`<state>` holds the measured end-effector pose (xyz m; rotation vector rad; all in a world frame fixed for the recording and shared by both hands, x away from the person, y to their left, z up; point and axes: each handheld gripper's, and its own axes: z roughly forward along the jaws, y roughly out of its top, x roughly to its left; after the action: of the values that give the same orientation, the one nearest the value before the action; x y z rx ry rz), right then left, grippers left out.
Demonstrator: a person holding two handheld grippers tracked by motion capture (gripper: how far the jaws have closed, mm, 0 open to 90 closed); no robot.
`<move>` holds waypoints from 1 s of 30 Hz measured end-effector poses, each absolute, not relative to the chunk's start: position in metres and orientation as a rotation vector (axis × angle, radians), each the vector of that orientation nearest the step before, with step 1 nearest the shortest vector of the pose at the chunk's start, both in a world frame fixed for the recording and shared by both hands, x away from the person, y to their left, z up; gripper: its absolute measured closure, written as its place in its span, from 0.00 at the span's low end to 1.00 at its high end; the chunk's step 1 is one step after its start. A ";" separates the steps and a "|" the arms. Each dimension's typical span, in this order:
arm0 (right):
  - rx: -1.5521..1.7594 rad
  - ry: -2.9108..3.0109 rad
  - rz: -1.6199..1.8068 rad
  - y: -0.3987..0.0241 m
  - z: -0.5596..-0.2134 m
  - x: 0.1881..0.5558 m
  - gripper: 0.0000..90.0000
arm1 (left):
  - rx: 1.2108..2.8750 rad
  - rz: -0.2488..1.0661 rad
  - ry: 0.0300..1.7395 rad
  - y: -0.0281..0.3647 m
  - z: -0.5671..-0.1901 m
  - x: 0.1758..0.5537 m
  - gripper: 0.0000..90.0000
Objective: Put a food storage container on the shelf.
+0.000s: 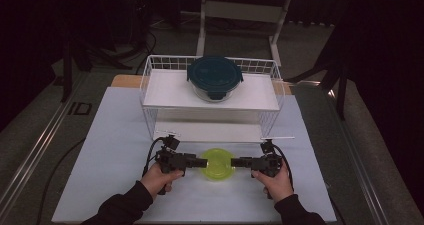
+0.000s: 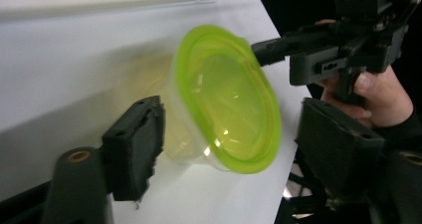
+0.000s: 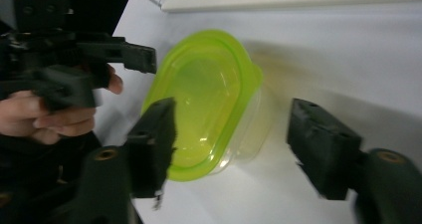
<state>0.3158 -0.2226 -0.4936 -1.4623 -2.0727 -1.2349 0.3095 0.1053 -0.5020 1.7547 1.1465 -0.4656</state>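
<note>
A clear round container with a lime-green lid point(image 1: 218, 163) stands on the white table top near the front, between my two grippers. My left gripper point(image 1: 204, 162) reaches in from the left, level with the table. In the left gripper view its jaws straddle the container point(image 2: 224, 99) with small gaps at both pads, so the left gripper point(image 2: 229, 129) is open. My right gripper point(image 1: 234, 161) comes from the right. In the right gripper view one pad overlaps the lid point(image 3: 204, 94) and the other stands well off, so the right gripper point(image 3: 231, 112) is open.
A white wire rack point(image 1: 150, 75) stands behind the container, close to both grippers. On its top shelf sits a glass container with a dark teal lid point(image 1: 215, 77). The lower shelf point(image 1: 210, 131) opens toward me. Dark floor and table legs lie beyond.
</note>
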 end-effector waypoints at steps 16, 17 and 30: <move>-1.470 -2.007 -1.136 -0.217 -0.502 0.317 0.81 | 1.717 -0.637 1.235 0.104 -0.521 0.317 0.81; -1.472 -2.008 -1.135 -0.217 -0.502 0.317 0.82 | 1.710 -0.648 1.239 0.105 -0.521 0.317 0.82; -1.493 -2.024 -1.142 -0.216 -0.494 0.308 0.90 | 1.695 -0.631 1.294 0.103 -0.512 0.304 0.91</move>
<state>0.3084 -0.2157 -0.4939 -1.4927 -2.0244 -1.1422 0.3040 0.1026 -0.5125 1.6953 1.2945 -0.6309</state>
